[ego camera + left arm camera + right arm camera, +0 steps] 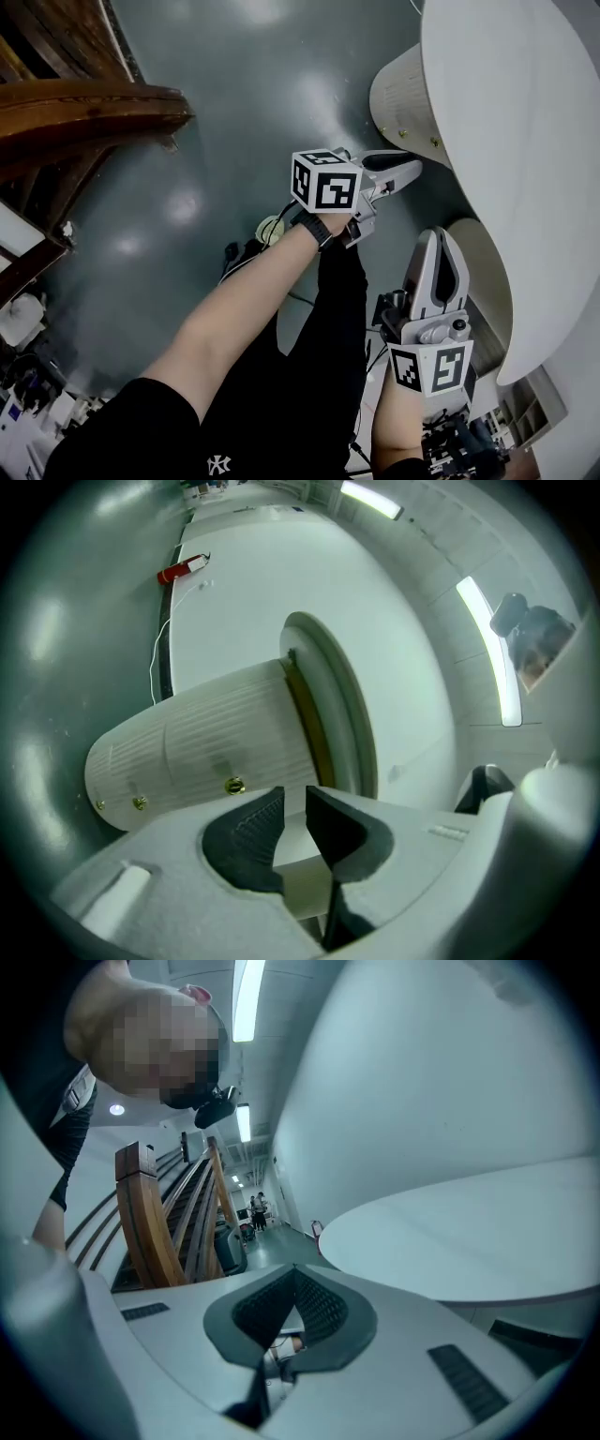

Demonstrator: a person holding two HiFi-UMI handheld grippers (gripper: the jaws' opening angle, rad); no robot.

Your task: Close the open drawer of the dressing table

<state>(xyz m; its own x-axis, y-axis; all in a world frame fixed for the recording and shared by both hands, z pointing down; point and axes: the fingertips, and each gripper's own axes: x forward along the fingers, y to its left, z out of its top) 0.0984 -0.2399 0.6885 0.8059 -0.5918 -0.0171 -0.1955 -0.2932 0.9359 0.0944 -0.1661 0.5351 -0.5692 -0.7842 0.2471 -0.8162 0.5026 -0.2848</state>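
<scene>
Your left gripper [293, 797], fingers apart and empty, faces the ribbed white rounded drawer [202, 747]. Your right gripper [293, 1274], fingers together, faces a brown wooden banister [150, 1232].

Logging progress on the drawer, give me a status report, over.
Left gripper slightly open, empty. Right gripper shut, empty. Ribbed drawer unit juts past the tabletop, untouched. Nothing between it and left gripper.

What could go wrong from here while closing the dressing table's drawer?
The left gripper, jaws slightly apart and empty, faces the rounded, ribbed white drawer near a brass knob; a push on that curve may slide off. The right gripper, shut, sits beside the white oval tabletop and might bump it.
</scene>
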